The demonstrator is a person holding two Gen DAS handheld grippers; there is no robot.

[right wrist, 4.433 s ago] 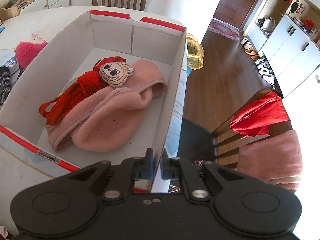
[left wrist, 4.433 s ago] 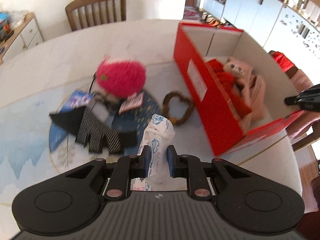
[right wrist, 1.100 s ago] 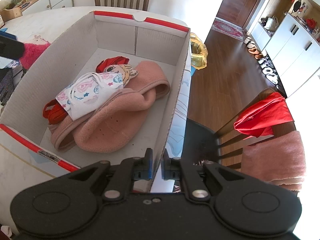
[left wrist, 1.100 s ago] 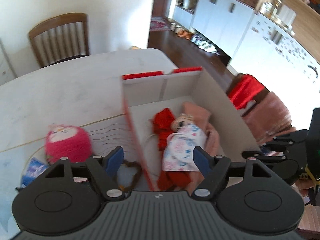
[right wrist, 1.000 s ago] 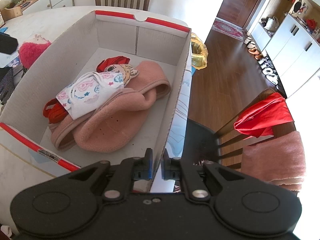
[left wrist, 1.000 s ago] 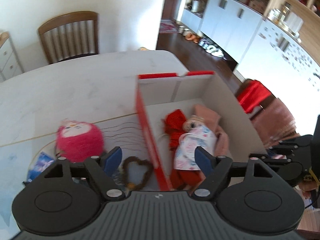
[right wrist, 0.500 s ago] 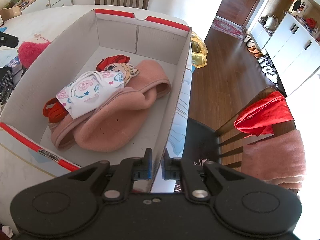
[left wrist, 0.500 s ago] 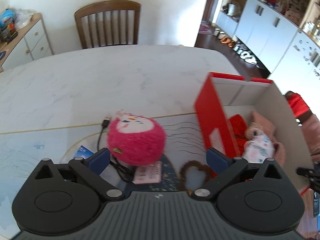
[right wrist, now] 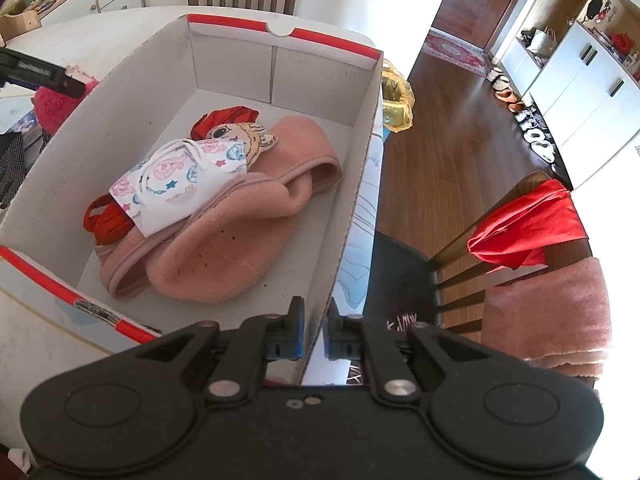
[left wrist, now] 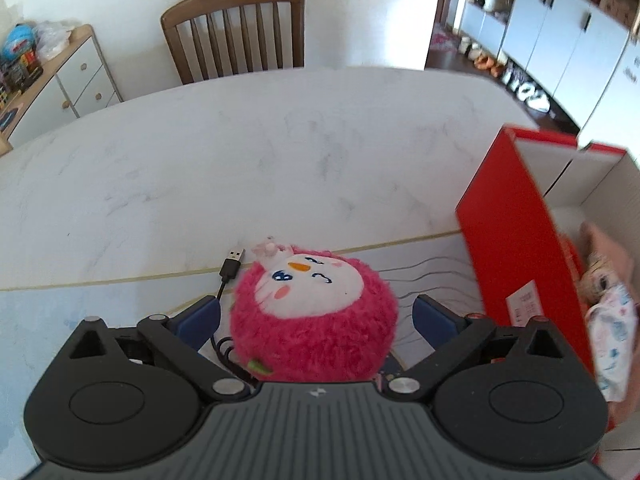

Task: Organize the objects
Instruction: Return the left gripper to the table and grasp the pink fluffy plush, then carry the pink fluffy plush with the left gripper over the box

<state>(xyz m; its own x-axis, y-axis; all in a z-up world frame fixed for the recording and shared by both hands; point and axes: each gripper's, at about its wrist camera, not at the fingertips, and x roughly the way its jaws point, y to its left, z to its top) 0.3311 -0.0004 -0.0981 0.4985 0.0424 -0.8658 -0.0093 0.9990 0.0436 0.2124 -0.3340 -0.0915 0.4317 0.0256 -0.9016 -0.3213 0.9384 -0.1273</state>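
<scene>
A fluffy pink plush ball (left wrist: 316, 332) with a white face lies on the table mat. My left gripper (left wrist: 315, 317) is open wide around it, with one blue pad on each side and a small gap to the fur. To the right stands the red shoebox (left wrist: 516, 232). In the right wrist view the box (right wrist: 362, 120) holds a patterned white face mask (right wrist: 176, 184), a pink fleece cloth (right wrist: 224, 256) and a red item (right wrist: 228, 116). My right gripper (right wrist: 315, 334) is shut on the box's near right wall.
A black USB cable (left wrist: 230, 266) lies just left of the plush. A wooden chair (left wrist: 236, 32) stands behind the marble table (left wrist: 240, 160), beside a drawer cabinet (left wrist: 68, 76). Right of the box is the table edge and a chair with red cloth (right wrist: 528, 228).
My left gripper let go of the mask in the box, then swung left and down until its open jaws came around the pink plush. The right gripper has stayed put on the box wall.
</scene>
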